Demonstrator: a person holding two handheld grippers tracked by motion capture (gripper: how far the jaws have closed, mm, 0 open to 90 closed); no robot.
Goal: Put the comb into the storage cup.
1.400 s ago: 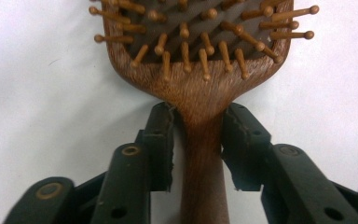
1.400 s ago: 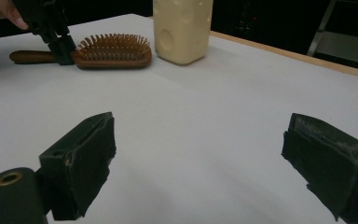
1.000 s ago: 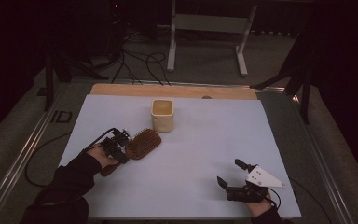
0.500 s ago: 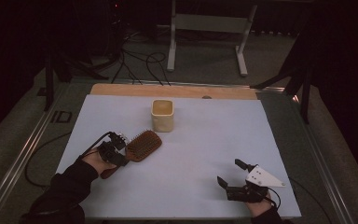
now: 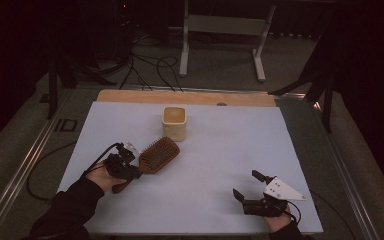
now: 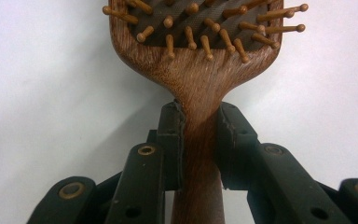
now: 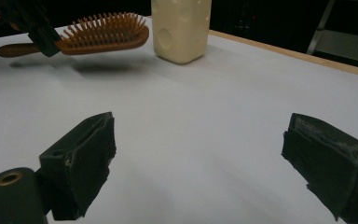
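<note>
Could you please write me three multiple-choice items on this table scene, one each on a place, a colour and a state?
1. Where is the cream square cup?
A. beyond the brush
B. beside the right tongs
C. off the table

2. What colour is the paddle hairbrush?
A. blue
B. brown wood
C. white

3. How are the left tongs?
A. wide open
B. shut on the cup
C. shut on the brush handle

Answers:
1 A: the high view shows the cup just past the brush head.
2 B: wood grain shows.
3 C: both pads press on the handle; the right tongs stand open.
</note>
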